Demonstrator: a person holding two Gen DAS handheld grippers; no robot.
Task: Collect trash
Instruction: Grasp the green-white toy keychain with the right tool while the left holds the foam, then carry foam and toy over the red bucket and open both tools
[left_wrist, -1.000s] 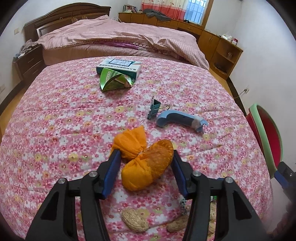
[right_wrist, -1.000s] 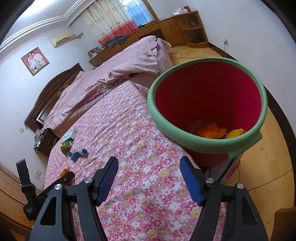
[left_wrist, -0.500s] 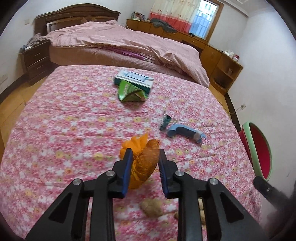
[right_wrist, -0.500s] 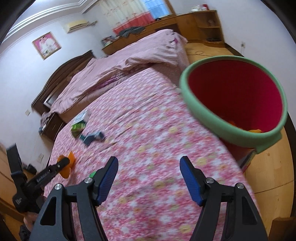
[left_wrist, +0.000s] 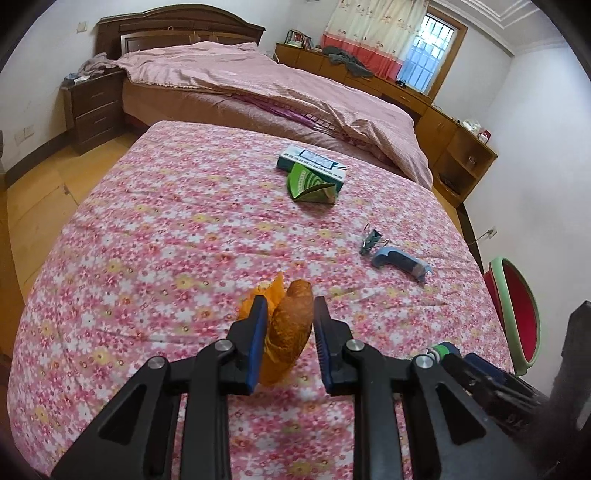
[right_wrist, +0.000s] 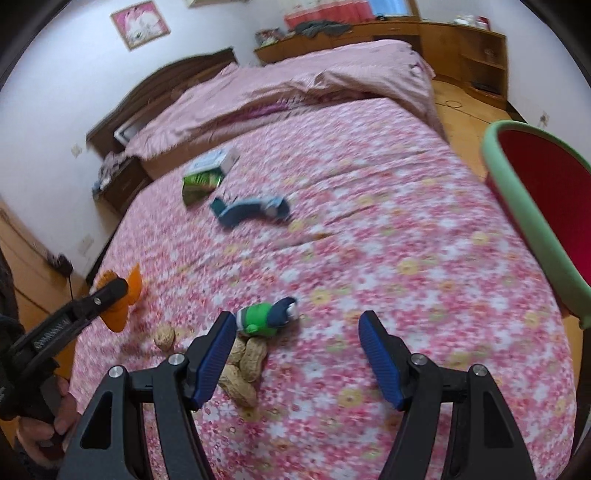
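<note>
Left gripper (left_wrist: 288, 326): fingers, a second ago wide around the orange wad (left_wrist: 286, 332) on the quilt (left_wrist: 166, 236), are now closing on it, both pads pressing its sides. The wad is squeezed narrow and upright between them and appears lifted clear of the quilt; from the right wrist view (right_wrist: 122, 295) it hangs off the cloth, though motion blur makes this uncertain.

Right gripper (right_wrist: 297, 354): fingers released, wide apart, nothing between them, same spread as a second ago. Its view has swung from the bin (right_wrist: 517, 206) to the quilt; the bin now sits at the right edge, red inside, green rim, beside the bed's side.

Under the right gripper: peanut shells (right_wrist: 245, 363) clustered by the left finger (right_wrist: 216, 354), one more (right_wrist: 164, 336) apart to the left, and a green-and-blue scrap (right_wrist: 267, 314) just beyond.

Farther off: blue tool (left_wrist: 400, 262), binder clip (left_wrist: 371, 238) beside it, green packet (left_wrist: 312, 184) leaning on a box (left_wrist: 314, 162).

Open quilt lies between the shells and the bin's rim.
</note>
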